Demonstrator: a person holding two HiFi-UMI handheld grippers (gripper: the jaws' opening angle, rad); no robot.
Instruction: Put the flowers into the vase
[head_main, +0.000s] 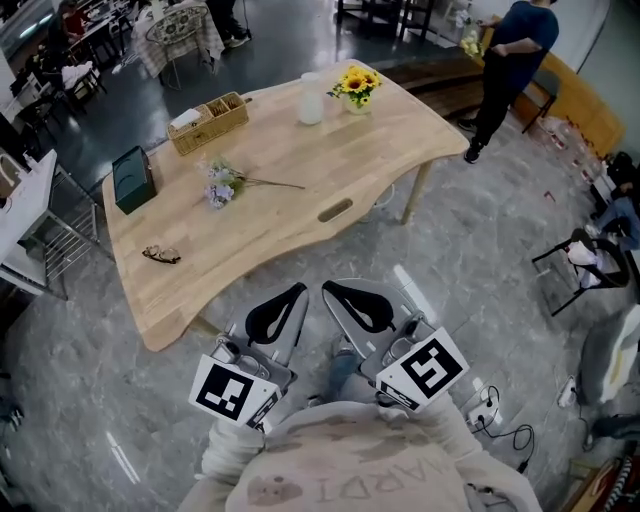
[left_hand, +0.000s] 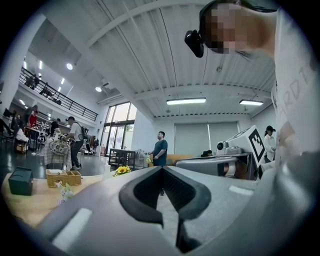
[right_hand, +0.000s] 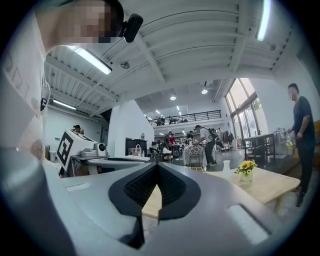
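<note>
Both claws are clenched and empty. The left gripper (head_main: 285, 303) has its jaw tips pressed together with only the hollow of the pads behind them, and the right gripper (head_main: 347, 298) matches it, nothing in its bite. They sit side by side, noses almost meeting, tucked in close to the person's chest and aimed at the near edge of the table (head_main: 330, 212) but short of it. The arms look folded in, and neither claw is over the wood.

Out on the table the flowers (head_main: 222, 185) lie flat, left of centre, with the purple heads to the left and a thin stem trailing right. The vase (head_main: 311, 100) — white and upright — stands near the far edge, well apart from them and just beside a pot of sunflowers (head_main: 357, 86). A basket (head_main: 208, 122) sits to its left.

The job looks unstarted, so the pick comes first. Best to open one claw before reaching, come in low with the jaws across the stem rather than the blossoms, and close gently — that stem looks easy to crush. The other claw could steady the vase, which may tip.
</note>
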